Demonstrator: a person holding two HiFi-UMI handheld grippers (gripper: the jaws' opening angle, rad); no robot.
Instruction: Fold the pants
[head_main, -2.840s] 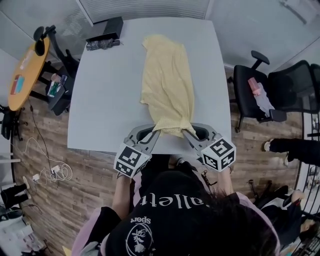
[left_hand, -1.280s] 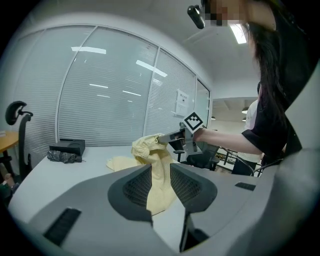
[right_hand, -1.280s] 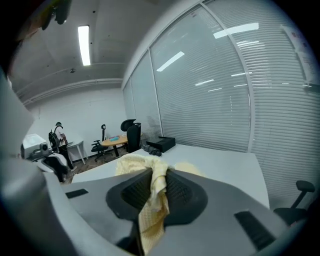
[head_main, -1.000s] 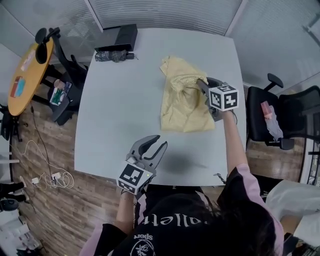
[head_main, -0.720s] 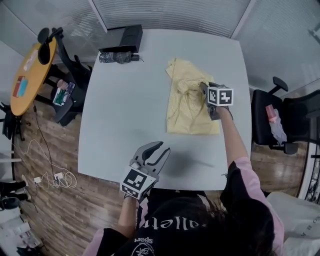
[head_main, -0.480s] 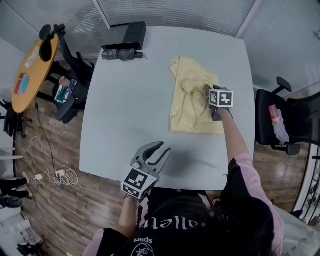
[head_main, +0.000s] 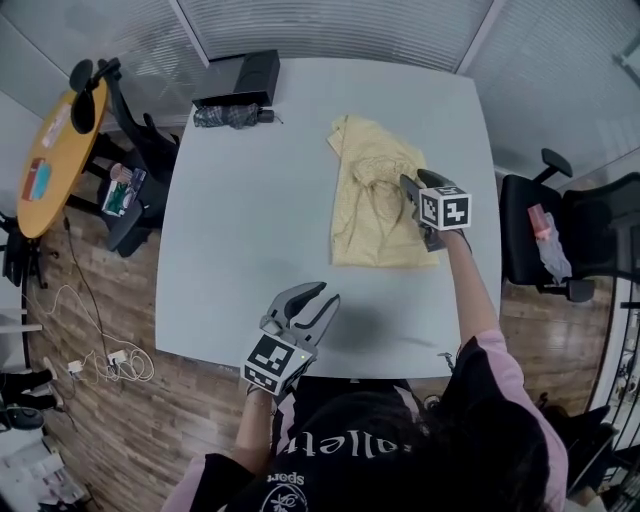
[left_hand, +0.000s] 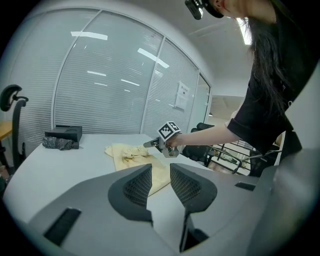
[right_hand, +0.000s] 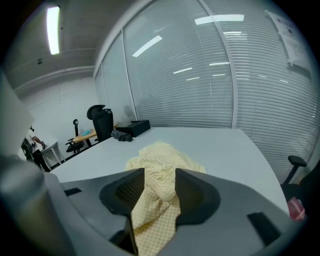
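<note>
The yellow checked pants (head_main: 372, 215) lie folded in a short stack on the right half of the white table (head_main: 240, 220). My right gripper (head_main: 410, 190) is low over their right side, its jaws opening. A bunched fold of the pants (right_hand: 159, 165) still sits between them, loose rather than pinched. My left gripper (head_main: 318, 297) hovers over the table's near edge, away from the cloth. Its jaws stand a little apart with nothing between them. In the left gripper view (left_hand: 160, 172) the pants (left_hand: 134, 153) and the right gripper (left_hand: 151, 143) show ahead.
A black box (head_main: 238, 75) and a dark folded umbrella (head_main: 228, 115) lie at the table's far left corner. Office chairs (head_main: 560, 240) stand to the right. A round orange table (head_main: 55, 150) and another chair (head_main: 130, 180) are on the left.
The pants, earlier stretched long with both grippers holding them at the near edge, now lie folded in half. The right gripper has sunk onto the cloth. The left gripper has stayed put.
</note>
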